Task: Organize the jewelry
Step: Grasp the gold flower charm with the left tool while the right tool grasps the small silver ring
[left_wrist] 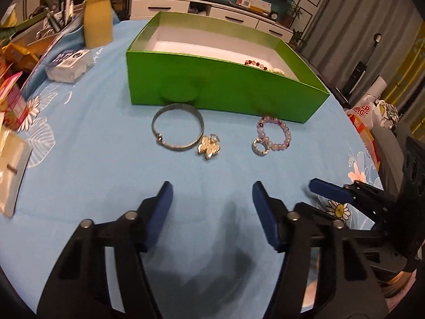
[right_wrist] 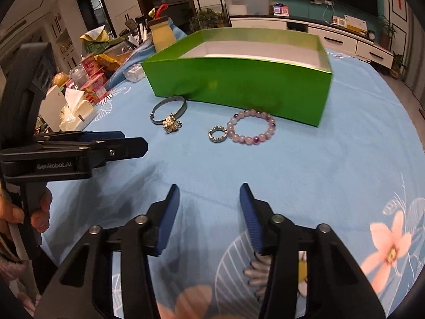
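A green box [left_wrist: 220,85] with a white inside stands on the blue tablecloth; a beaded bracelet [left_wrist: 256,63] lies in it. In front of it lie a silver bangle [left_wrist: 177,130], a gold flower brooch [left_wrist: 209,148], a small silver ring [left_wrist: 259,147] and a pale purple bead bracelet [left_wrist: 276,135]. The right wrist view shows the box [right_wrist: 239,85], bangle [right_wrist: 170,110], brooch [right_wrist: 171,123], ring [right_wrist: 217,134] and bead bracelet [right_wrist: 251,130]. My left gripper [left_wrist: 212,194] is open and empty, short of the jewelry. My right gripper [right_wrist: 209,194] is open and empty.
Clutter lines the table's left side: a yellow jar [left_wrist: 97,21], a clear plastic box [left_wrist: 69,65], snack packs and a tissue box [right_wrist: 71,111]. A TV cabinet [left_wrist: 212,13] stands behind. The right gripper shows at the right edge of the left wrist view [left_wrist: 332,188].
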Action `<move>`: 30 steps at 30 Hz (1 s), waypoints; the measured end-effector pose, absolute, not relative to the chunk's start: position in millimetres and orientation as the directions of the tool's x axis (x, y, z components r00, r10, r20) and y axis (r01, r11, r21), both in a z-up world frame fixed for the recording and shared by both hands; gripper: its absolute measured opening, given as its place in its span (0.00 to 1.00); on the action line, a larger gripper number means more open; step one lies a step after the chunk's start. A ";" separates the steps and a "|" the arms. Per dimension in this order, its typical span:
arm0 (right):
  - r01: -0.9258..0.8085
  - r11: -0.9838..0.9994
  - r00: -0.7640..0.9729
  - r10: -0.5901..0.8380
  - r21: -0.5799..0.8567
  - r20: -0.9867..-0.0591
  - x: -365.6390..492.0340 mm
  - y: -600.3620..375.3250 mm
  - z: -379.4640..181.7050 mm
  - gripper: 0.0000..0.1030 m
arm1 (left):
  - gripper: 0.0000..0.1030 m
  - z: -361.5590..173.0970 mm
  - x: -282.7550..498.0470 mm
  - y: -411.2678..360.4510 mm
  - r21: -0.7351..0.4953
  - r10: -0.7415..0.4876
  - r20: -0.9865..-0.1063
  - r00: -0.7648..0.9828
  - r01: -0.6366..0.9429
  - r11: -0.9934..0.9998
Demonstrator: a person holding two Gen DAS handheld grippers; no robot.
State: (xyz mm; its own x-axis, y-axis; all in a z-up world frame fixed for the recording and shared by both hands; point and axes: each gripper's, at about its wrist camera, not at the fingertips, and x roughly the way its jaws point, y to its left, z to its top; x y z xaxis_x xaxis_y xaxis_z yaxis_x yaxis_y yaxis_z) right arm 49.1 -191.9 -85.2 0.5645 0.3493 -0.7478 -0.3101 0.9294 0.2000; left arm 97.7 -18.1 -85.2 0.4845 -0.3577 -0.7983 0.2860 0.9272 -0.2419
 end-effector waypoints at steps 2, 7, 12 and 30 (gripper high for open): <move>-0.315 0.928 0.553 0.351 0.200 -0.756 57.6 -189.2 -88.4 0.43 | 0.55 -87.5 102.7 -22.5 -0.232 -0.359 -0.799 0.482 0.303 0.924; -0.334 0.928 0.543 0.334 0.167 -0.771 76.3 -180.4 -93.3 0.38 | 0.53 -94.3 114.2 -25.1 -0.239 -0.369 -0.803 0.468 0.314 0.919; -0.351 0.927 0.544 0.317 0.132 -0.777 94.5 -173.7 -93.4 0.35 | 0.49 -97.9 122.0 -30.1 -0.225 -0.370 -0.804 0.465 0.338 0.914; -0.405 0.914 0.569 0.274 0.026 -0.775 118.8 -159.2 -95.3 0.20 | 0.41 -103.2 140.0 -45.5 -0.192 -0.377 -0.794 0.476 0.392 0.900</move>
State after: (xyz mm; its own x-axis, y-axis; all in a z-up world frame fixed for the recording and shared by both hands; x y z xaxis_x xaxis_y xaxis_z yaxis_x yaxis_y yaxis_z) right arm 118.8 -159.2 -95.3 0.5688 0.2743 -0.7753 -0.4055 0.9137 0.0258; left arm 140.0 -45.5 -103.2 0.4761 -0.3772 -0.7944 0.3924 0.8996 -0.1920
